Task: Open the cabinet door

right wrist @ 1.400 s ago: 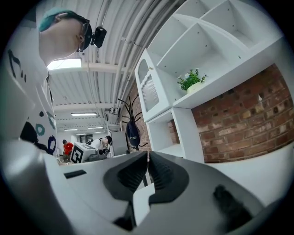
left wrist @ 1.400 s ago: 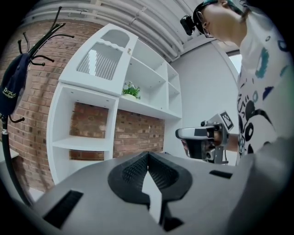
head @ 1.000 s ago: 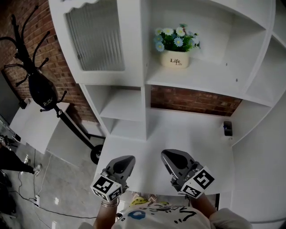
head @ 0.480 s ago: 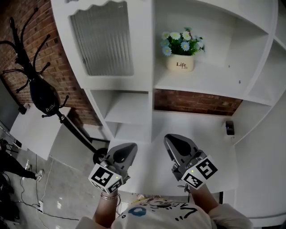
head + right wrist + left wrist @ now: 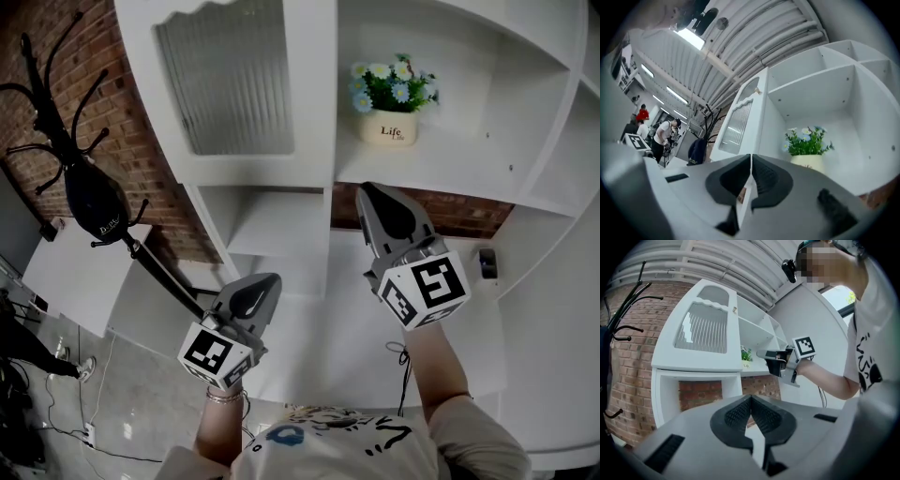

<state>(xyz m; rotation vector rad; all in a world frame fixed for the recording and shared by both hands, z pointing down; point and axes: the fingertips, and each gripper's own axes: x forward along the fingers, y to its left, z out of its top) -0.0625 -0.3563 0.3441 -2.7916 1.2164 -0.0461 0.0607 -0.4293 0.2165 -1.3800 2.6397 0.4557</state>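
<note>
Since 1 s ago: your right gripper rose from desk level toward the flower pot; left gripper stays low | both jaws pressed together, empty | count: 2 grippers, 1 cabinet door, shut, upper left.

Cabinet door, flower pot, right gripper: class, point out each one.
cabinet door (image 5: 230,80), head view, ribbed glass panel.
flower pot (image 5: 391,131), head view, cream front.
right gripper (image 5: 373,197), head view, shut jaw tips.
</note>
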